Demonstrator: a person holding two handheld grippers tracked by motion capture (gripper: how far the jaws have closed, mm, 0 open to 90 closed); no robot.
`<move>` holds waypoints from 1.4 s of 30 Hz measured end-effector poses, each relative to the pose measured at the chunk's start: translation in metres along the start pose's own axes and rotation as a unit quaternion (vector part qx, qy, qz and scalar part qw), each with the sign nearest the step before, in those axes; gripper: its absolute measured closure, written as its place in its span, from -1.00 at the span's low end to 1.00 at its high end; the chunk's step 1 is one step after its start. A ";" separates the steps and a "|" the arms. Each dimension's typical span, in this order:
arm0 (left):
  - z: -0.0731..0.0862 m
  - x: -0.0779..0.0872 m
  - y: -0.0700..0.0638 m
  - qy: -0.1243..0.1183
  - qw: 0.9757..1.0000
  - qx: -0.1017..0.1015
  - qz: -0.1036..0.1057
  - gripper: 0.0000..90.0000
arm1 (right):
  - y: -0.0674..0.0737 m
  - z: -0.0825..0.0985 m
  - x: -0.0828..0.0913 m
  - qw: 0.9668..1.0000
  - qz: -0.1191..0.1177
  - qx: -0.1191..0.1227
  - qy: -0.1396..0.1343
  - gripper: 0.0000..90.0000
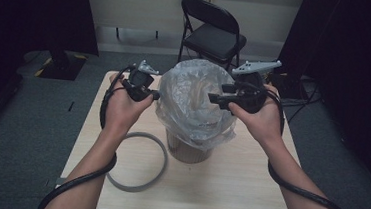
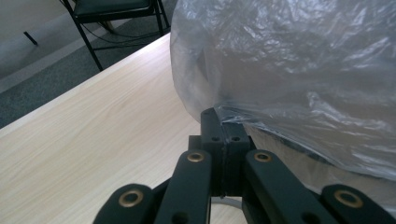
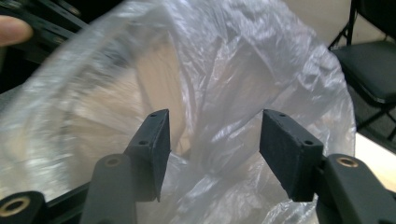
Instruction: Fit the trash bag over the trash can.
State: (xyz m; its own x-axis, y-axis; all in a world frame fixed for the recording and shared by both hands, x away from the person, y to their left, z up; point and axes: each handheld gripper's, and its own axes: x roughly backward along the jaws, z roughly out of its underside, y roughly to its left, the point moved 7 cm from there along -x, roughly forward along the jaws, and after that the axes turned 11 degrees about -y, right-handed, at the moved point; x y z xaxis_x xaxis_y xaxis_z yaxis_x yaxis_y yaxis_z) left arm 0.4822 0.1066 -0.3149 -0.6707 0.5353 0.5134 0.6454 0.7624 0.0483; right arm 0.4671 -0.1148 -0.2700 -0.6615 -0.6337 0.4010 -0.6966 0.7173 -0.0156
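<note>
Item: clear plastic bag [image 1: 194, 97], lining a round bin [image 1: 188, 152] on a wooden table [image 1: 227, 188]. Left gripper [image 1: 153, 95]: 2 jaws fully closed, pinching the bag's rim film [image 2: 243, 116] at their tips; bag bulk rises above and to the right of the jaws. Right gripper [image 1: 214, 97]: 2 jaws part-way open, pads [image 3: 156, 140] apart, crumpled film lying between them, not pressed; bag mouth opens beyond the jaws. Grey ring [image 1: 136, 162] flat on the table, below the left hand [image 1: 123, 109].

Dim room, dark corners (bag motion-blurred).
</note>
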 end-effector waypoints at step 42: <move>0.012 -0.032 0.006 0.004 0.998 0.010 0.060 1.00 | -0.082 0.038 -0.044 0.994 0.014 -0.069 0.079 1.00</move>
State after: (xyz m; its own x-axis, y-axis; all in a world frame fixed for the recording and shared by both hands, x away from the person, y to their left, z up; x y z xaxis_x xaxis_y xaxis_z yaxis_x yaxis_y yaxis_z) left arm 0.5034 0.0982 -0.3416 -0.5867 0.6200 0.5210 0.7133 0.7002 -0.0299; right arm 0.5426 -0.1562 -0.3209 -0.6206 -0.5672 0.5415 -0.6269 0.7736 0.0918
